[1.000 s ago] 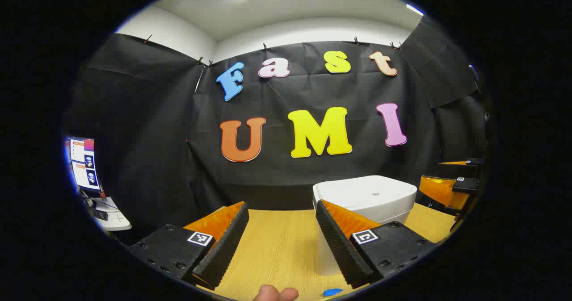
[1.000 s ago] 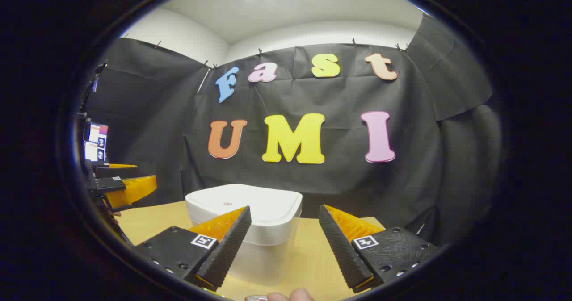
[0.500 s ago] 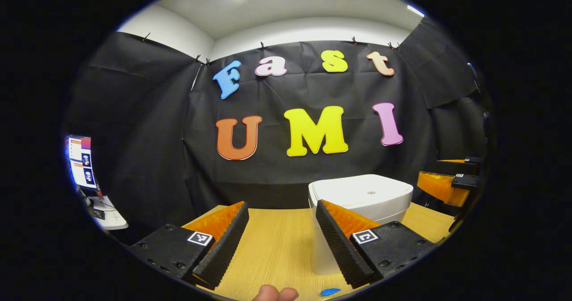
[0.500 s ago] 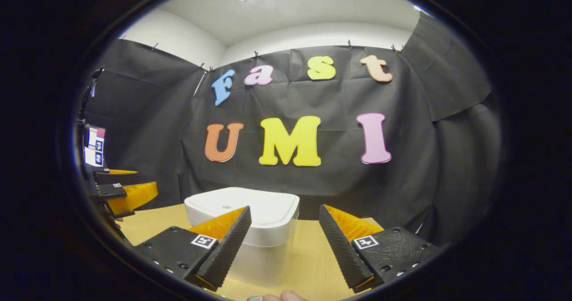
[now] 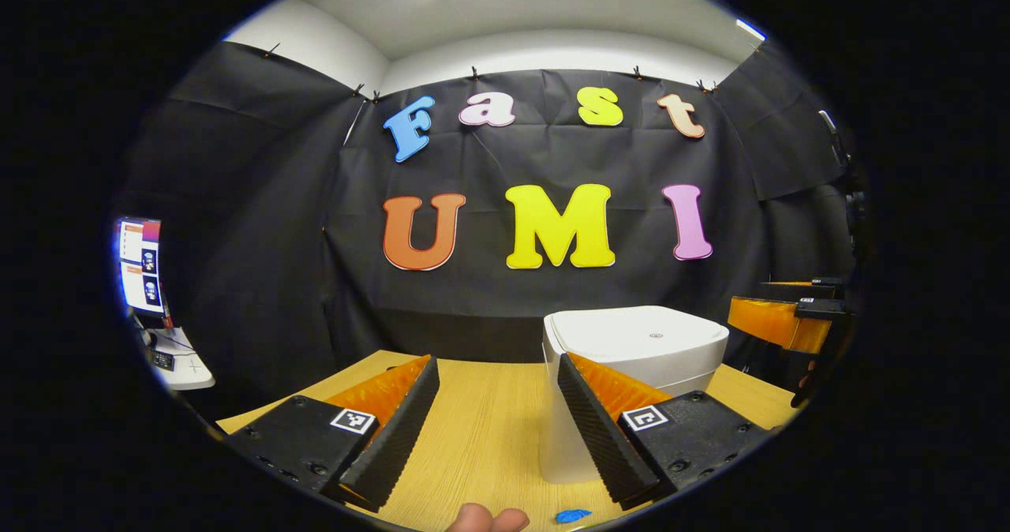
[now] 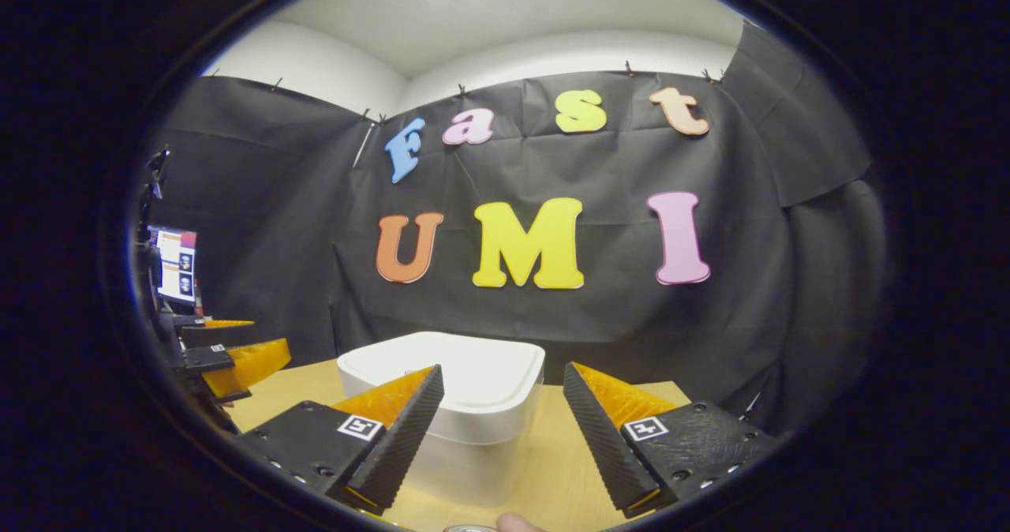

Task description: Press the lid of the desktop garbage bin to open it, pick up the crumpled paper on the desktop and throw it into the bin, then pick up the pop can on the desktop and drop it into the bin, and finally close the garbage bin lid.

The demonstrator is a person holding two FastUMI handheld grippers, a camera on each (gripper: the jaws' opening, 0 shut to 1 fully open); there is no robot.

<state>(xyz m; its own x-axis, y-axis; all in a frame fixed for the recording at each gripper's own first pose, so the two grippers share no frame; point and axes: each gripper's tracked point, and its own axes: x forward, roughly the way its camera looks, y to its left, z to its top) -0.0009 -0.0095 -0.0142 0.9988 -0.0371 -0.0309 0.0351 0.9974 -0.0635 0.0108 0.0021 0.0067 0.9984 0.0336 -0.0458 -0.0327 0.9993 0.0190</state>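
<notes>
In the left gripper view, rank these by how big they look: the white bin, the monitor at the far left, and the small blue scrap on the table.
1. White plastic garbage bin with closed lid, largest.
2. Lit monitor screen, smaller, though farther away, so true size is unsure.
3. Small blue scrap on the wooden table, smallest.

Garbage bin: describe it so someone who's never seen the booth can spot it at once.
Start at the wooden table in front of the black cloth wall. The garbage bin stands on it, toward the back, between the two hand-held grippers. It is the white, squarish tub with rounded corners, its flat lid shut, with a small red dot on top.
</notes>
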